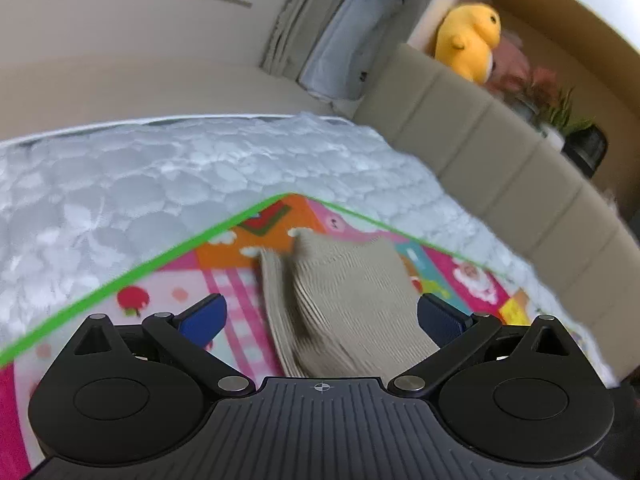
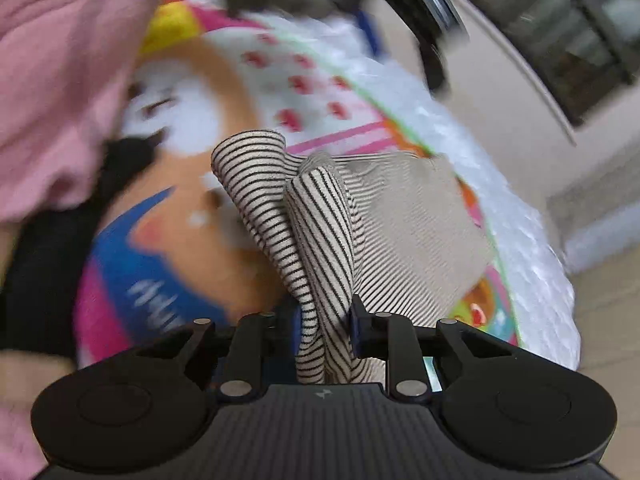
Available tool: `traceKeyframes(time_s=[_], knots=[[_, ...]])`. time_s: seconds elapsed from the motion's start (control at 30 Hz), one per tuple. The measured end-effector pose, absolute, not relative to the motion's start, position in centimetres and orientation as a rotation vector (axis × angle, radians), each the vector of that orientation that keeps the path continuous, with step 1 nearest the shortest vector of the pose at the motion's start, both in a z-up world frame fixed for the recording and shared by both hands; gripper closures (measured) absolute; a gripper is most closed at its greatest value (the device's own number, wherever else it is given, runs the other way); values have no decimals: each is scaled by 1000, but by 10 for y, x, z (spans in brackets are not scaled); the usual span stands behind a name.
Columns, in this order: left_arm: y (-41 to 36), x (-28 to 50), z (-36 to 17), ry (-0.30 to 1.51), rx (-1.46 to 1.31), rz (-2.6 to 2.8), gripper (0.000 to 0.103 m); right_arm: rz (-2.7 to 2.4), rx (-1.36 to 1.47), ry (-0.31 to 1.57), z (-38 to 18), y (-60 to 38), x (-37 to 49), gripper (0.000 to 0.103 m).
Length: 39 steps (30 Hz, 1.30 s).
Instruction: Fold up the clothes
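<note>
Striped clothing (image 2: 320,240), beige with thin dark lines, lies partly folded on a colourful cartoon play mat (image 1: 168,280) that is spread over a white quilted bed cover (image 1: 160,168). In the right wrist view a bunched fold of the fabric rises from the flat part of the garment and runs down between the blue pads of the right tool (image 2: 325,326). The pads stand close together and press on the fabric from both sides, so this tool grips the garment. The flat part of the clothing spreads out to the right of the raised fold, near the green-edged border of the mat.

In the left wrist view the same garment appears as a blurred beige stack in front of the left tool (image 1: 320,316). Its blue pads stand wide apart, one on each side of the cloth, and the left pad is clearly clear of it; the right pad sits just beside the fabric's edge, though I cannot tell whether it touches. This tool is open and holds nothing.

A pink garment (image 2: 60,80) fills the upper left of the right wrist view, with something black below it. Beyond the bed stand a beige padded headboard (image 1: 480,136), a yellow plush toy (image 1: 468,40) on top of it, and a pale curtain (image 1: 296,20).
</note>
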<state>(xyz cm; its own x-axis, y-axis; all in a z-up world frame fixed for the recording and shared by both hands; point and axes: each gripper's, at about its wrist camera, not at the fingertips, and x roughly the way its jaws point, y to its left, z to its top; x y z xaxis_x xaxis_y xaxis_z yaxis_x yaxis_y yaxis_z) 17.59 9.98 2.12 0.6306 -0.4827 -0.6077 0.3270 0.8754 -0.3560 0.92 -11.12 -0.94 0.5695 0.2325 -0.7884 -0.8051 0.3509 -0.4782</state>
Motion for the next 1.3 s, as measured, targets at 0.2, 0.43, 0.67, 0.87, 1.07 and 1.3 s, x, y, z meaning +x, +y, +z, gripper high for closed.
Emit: traceKeyframes(time_s=[0.2, 0.43, 0.67, 0.87, 1.07, 1.3], knots=[[33, 199, -25, 864, 133, -560, 2, 827, -1036, 640, 50, -110, 6, 82], [59, 204, -48, 947, 151, -627, 12, 818, -1063, 524, 49, -100, 111, 82], [148, 215, -32, 869, -249, -501, 8, 836, -962, 633, -18, -89, 206, 84], [129, 221, -29, 837, -342, -668, 6, 749, -720, 653, -19, -113, 214, 65], [78, 221, -44, 936, -310, -753, 7, 549, -324, 577, 15, -166, 190, 31], [65, 227, -54, 930, -284, -622, 40, 323, 2, 720, -53, -205, 218, 55]])
